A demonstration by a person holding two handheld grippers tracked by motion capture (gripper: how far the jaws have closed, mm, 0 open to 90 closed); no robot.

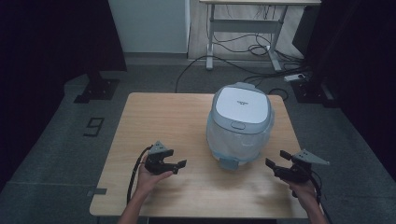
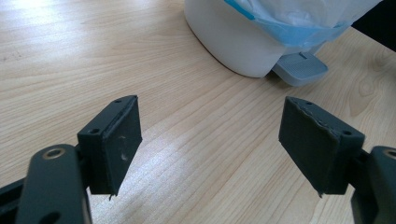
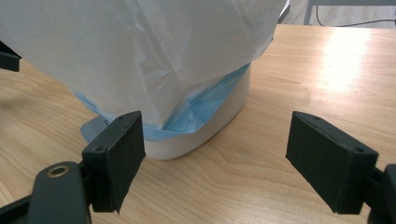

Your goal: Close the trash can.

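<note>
While both hands rest low on the wooden surface [image 1: 154, 116], the white pedal bin [image 1: 240, 122] stands right of centre, lid shut, a pale bag [image 3: 140, 51] draped down its sides, foot pedal [image 2: 300, 68] at its 6 o'clock. Left gripper [image 1: 177, 165] sits at the bin's 8 o'clock, jaws apart, holding nothing. Right gripper [image 1: 272, 164] at 4 o'clock, jaws wide, empty, aimed at the bin's base

Pale wood-grain table [image 1: 187, 186] with slight sheen, smooth white plastic bin [image 1: 239, 123], crinkled thin plastic bag [image 3: 140, 51], matt black gripper pads [image 2: 122, 144]
</note>
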